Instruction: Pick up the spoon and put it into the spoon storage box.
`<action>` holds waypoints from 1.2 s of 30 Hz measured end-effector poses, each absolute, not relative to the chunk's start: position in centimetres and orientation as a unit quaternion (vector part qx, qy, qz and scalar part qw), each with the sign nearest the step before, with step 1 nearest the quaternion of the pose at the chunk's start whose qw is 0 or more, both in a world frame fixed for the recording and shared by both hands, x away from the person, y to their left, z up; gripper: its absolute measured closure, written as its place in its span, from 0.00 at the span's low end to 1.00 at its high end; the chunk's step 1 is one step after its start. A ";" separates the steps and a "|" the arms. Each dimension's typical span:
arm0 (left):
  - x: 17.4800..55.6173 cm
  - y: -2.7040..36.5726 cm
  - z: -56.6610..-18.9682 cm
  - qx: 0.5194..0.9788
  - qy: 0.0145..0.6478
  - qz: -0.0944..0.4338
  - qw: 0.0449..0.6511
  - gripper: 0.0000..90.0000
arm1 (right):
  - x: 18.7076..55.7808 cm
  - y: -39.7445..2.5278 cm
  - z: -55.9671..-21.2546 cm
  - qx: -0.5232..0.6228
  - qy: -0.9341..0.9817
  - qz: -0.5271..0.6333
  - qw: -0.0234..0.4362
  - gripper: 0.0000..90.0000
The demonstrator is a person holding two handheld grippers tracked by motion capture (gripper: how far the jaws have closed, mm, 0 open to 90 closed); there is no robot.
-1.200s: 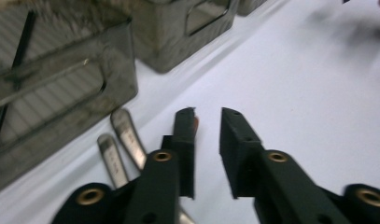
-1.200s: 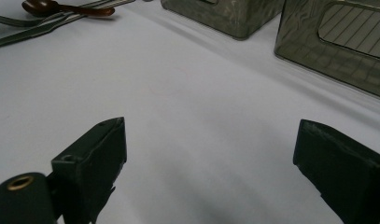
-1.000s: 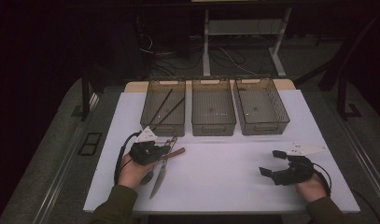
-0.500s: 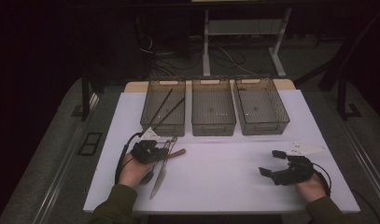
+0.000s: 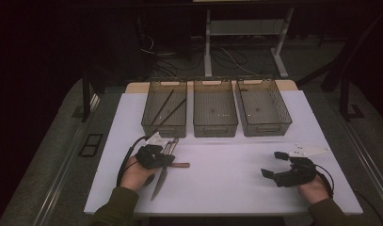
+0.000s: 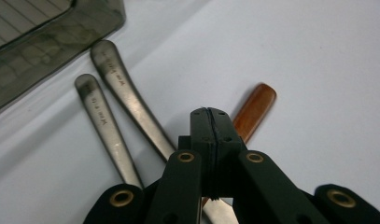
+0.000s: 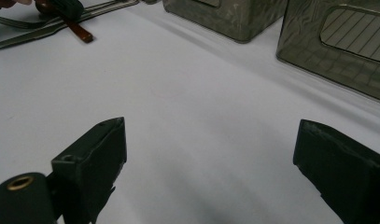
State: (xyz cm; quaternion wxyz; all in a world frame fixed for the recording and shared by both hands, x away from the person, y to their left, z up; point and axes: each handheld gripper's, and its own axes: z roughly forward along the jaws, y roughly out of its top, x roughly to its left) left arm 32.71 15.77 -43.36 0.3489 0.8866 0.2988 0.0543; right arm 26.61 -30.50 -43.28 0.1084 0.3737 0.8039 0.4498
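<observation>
A: The left gripper [image 6: 210, 116] sits low over a small pile of cutlery on the white table [image 5: 227, 188]; its jaws are pressed flat together, and I cannot tell whether anything is pinched between them, since the tips cover what lies under them.

B: What lies there?

A: Two dull steel cutlery handles [image 6: 127, 107] side by side, just in front of the left smoky plastic bin [image 5: 164, 109]; a reddish-brown wooden handle [image 6: 255, 109] poking out beyond the jaw tips; in the high view a long steel knife [image 5: 160, 181] runs toward the person.

B: And the other hand?

A: The right gripper [image 5: 279, 165] rests well apart on bare table, jaws spread wide, holding nothing.

B: So where is the risk?

A: The pieces cross and touch; a lift of one could drag a neighbour, or tip the knife off the pile; thin smooth metal may also slide out of closed tips if the grip is near an end rather than the middle; the left bin already holds two dark thin sticks [image 5: 166, 109], so a piece dropped in carelessly could land across them.
</observation>
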 end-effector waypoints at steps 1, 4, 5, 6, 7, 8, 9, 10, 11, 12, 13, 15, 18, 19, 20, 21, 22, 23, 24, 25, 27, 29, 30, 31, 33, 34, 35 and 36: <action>32.6 15.7 -43.3 0.884 0.303 0.053 0.351 0.99 | 26.6 -30.5 -43.3 0.374 0.804 0.450 0.109 0.10; 32.6 16.0 -43.1 0.877 0.311 0.060 0.361 0.98 | 26.6 -30.5 -43.3 0.374 0.804 0.450 0.109 0.10; 32.6 16.2 -42.9 0.876 0.311 0.063 0.364 0.98 | 26.6 -30.5 -43.3 0.374 0.804 0.450 0.108 0.10; 32.6 16.5 -42.7 0.872 0.312 0.067 0.370 0.96 | 26.6 -30.5 -43.3 0.373 0.804 0.450 0.108 0.10; 32.6 16.8 -42.4 0.869 0.316 0.071 0.375 0.95 | 26.6 -30.5 -43.3 0.373 0.804 0.450 0.108 0.10; 32.5 17.1 -42.0 0.866 0.316 0.077 0.381 0.93 | 26.6 -30.5 -43.3 0.374 0.804 0.450 0.109 0.10; 32.4 17.6 -41.7 0.861 0.320 0.083 0.386 0.91 | 26.6 -30.5 -43.3 0.374 0.804 0.450 0.109 0.10; 32.3 18.0 -41.3 0.857 0.324 0.088 0.391 0.89 | 26.6 -30.6 -43.3 0.374 0.804 0.450 0.109 0.10; 32.3 18.6 -41.0 0.852 0.328 0.092 0.397 0.86 | 26.6 -30.6 -43.3 0.374 0.804 0.450 0.109 0.10; 32.2 19.2 -40.8 0.850 0.330 0.096 0.399 0.83 | 26.6 -30.6 -43.3 0.374 0.804 0.450 0.108 0.10; 32.1 19.8 -40.7 0.846 0.334 0.098 0.403 0.80 | 26.6 -30.6 -43.3 0.374 0.804 0.450 0.108 0.10; 31.8 21.1 -40.5 0.844 0.341 0.102 0.401 0.75 | 26.6 -30.5 -43.2 0.374 0.803 0.451 0.108 0.10; 31.4 22.8 -40.7 0.841 0.360 0.108 0.388 0.65 | 26.6 -30.5 -43.3 0.374 0.804 0.450 0.108 0.10; 31.3 23.2 -40.8 0.841 0.367 0.110 0.383 0.63 | 26.6 -30.6 -43.2 0.374 0.804 0.450 0.108 0.10; 31.1 23.6 -41.0 0.839 0.374 0.109 0.379 0.61 | 26.6 -30.6 -43.2 0.374 0.804 0.450 0.108 0.10; 31.0 23.9 -41.1 0.838 0.379 0.108 0.378 0.60 | 26.6 -30.6 -43.2 0.374 0.803 0.450 0.108 0.10; 30.9 24.1 -41.3 0.835 0.384 0.108 0.380 0.58 | 26.6 -30.6 -43.3 0.375 0.803 0.450 0.107 0.10; 30.9 24.2 -41.4 0.835 0.386 0.108 0.376 0.56 | 26.6 -30.6 -43.3 0.374 0.804 0.450 0.107 0.10; 30.9 24.3 -41.6 0.835 0.387 0.106 0.376 0.54 | 26.7 -30.5 -43.3 0.373 0.805 0.449 0.108 0.10; 30.9 24.4 -41.7 0.835 0.387 0.107 0.375 0.53 | 26.6 -30.5 -43.3 0.373 0.805 0.450 0.107 0.10; 31.0 24.3 -41.9 0.835 0.391 0.102 0.374 0.51 | 26.6 -30.5 -43.3 0.373 0.804 0.450 0.108 0.10; 31.0 24.2 -42.2 0.835 0.392 0.101 0.373 0.50 | 26.6 -30.5 -43.3 0.373 0.804 0.450 0.108 0.10; 31.1 24.2 -42.3 0.835 0.392 0.099 0.372 0.50 | 26.6 -30.5 -43.3 0.373 0.804 0.450 0.107 0.10; 31.1 24.2 -42.4 0.837 0.390 0.097 0.371 0.50 | 26.6 -30.5 -43.3 0.373 0.804 0.450 0.107 0.10; 31.2 24.2 -42.5 0.839 0.391 0.097 0.365 0.50 | 26.6 -30.5 -43.3 0.372 0.805 0.450 0.107 0.10; 31.2 24.2 -42.6 0.839 0.392 0.096 0.365 0.49 | 26.6 -30.5 -43.3 0.372 0.805 0.450 0.107 0.10; 31.2 24.3 -42.7 0.839 0.393 0.094 0.364 0.49 | 26.6 -30.5 -43.3 0.372 0.805 0.450 0.107 0.10; 31.2 24.3 -42.8 0.839 0.395 0.093 0.363 0.48 | 26.6 -30.5 -43.3 0.372 0.805 0.450 0.107 0.10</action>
